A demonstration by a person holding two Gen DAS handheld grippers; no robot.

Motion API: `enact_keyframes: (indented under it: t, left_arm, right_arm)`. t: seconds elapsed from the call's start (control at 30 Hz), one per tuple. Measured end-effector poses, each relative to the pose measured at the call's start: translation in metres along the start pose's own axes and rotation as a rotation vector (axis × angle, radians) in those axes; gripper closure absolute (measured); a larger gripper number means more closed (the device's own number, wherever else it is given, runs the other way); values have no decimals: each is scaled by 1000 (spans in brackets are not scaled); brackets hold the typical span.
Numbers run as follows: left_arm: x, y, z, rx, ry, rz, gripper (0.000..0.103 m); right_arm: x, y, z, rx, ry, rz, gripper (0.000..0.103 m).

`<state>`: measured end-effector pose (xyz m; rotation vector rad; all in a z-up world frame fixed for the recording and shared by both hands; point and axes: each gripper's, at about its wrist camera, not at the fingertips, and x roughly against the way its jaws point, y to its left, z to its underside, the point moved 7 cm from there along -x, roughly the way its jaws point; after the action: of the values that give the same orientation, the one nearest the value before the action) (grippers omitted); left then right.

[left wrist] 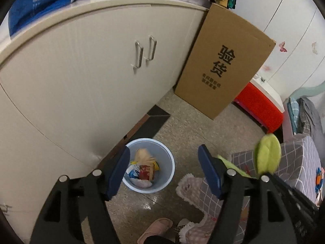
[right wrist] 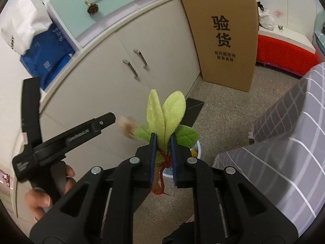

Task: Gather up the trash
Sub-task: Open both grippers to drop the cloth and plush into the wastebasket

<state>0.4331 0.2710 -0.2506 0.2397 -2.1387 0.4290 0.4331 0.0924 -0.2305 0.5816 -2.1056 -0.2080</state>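
Pale blue plastic forms the trash bin, which stands on the speckled floor beside the cream cabinet. In the left wrist view my left gripper has its blue pads spread wide with nothing between them; the bin lies just beyond and between them, nearer the left pad, at about eleven o'clock from the midpoint of the tips. Inside the bin lie crumpled wrappers, among them a red carton and a tan scrap.

My right gripper is clamped on a plush leaf sprig. The pads pinch its stem low down, where a red cord is tied, and the light green leaves rise upright past the tips toward twelve o'clock. A darker green leaf shows on either side of the pads. The bin's rim peeps out directly behind the right pad, at roughly three o'clock from the tips, mostly hidden by the tongs and the sprig.

In the right wrist view my left hand grips the other tongs at eight o'clock. A blurred tan scrap sits just off their tip, at ten o'clock from my right tips; whether it touches anything I cannot tell.

A cardboard box leans against the cabinet at one o'clock. A grey checked cover fills the three o'clock side.
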Motion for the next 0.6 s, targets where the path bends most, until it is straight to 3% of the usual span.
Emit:
enact_keyframes:
  t: [0.33,0.6]
  left_arm:
    - [-2,39,9,71,18,5,35]
    - [11,75,0,133,-33,-53,34]
  right_arm:
    - [-43,18,-2,20,42,-5,89]
    - [-65,39,-11,38,35,-19,89]
